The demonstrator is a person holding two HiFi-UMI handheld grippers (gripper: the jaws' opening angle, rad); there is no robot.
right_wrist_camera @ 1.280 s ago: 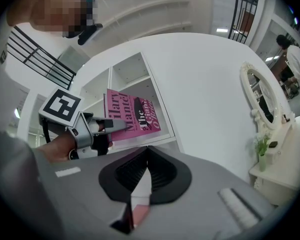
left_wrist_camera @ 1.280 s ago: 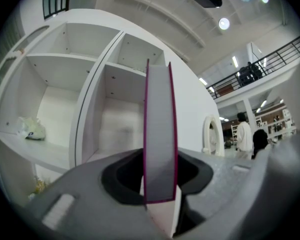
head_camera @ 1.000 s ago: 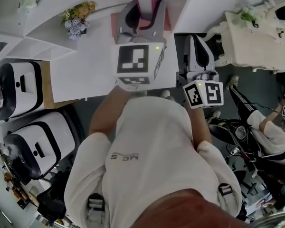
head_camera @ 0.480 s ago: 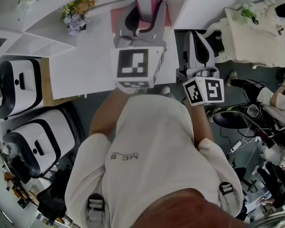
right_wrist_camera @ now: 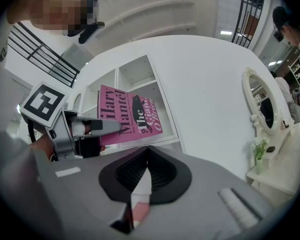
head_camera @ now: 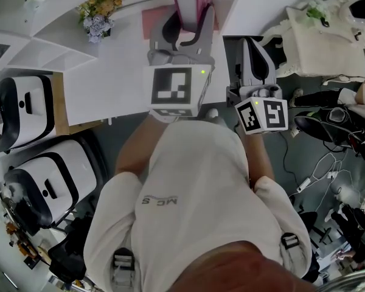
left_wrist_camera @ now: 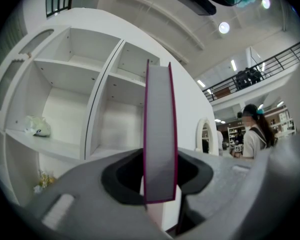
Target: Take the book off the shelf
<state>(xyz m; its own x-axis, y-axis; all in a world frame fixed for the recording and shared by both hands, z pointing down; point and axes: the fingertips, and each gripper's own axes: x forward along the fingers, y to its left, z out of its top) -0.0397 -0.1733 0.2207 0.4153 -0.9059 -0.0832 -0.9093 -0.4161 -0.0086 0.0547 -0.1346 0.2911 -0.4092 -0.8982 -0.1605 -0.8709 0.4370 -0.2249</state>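
The pink book (left_wrist_camera: pixel 159 109) stood upright, spine-edge on, clamped between the jaws of the left gripper (left_wrist_camera: pixel 159 158) in front of the white shelf unit (left_wrist_camera: pixel 80 89). A far-left compartment held a small pale object (left_wrist_camera: pixel 37 126); flowers (head_camera: pixel 97 18) sat on a lower ledge. The right gripper (right_wrist_camera: pixel 147 149), right of the book, had its jaws together on nothing.

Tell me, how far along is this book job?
Mostly done: the left claw is shut on the pink book, holding it upright, seemingly clear of the white shelf behind. The right claw is shut, empty. Left: carry it away, set it down.
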